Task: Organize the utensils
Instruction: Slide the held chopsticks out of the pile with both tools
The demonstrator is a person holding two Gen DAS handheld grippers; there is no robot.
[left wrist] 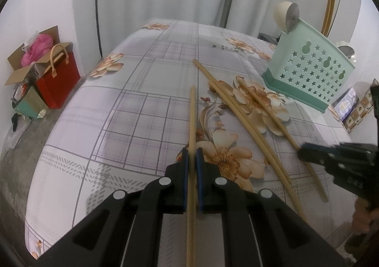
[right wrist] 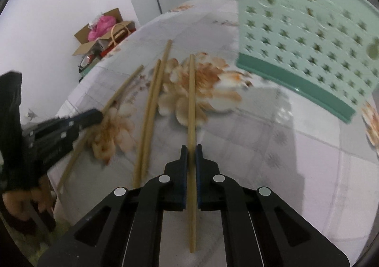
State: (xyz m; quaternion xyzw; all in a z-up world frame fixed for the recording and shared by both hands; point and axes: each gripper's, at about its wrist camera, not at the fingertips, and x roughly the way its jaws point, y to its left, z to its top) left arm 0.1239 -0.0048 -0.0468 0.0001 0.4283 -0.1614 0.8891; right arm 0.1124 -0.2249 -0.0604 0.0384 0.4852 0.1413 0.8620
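Each gripper, left (left wrist: 192, 152) and right (right wrist: 191, 148), pinched one light, stiff, slippery chopstick (left wrist: 192, 115) near mid-length; two more chopsticks (right wrist: 150, 110) lay beside the green holder (left wrist: 308, 70).

Floral plaid bedsheet (left wrist: 146, 101) across frame centre; two loose chopsticks (left wrist: 239, 110) lying side by side at centre right; mint utensil holder (left wrist: 308, 70) standing at upper right.
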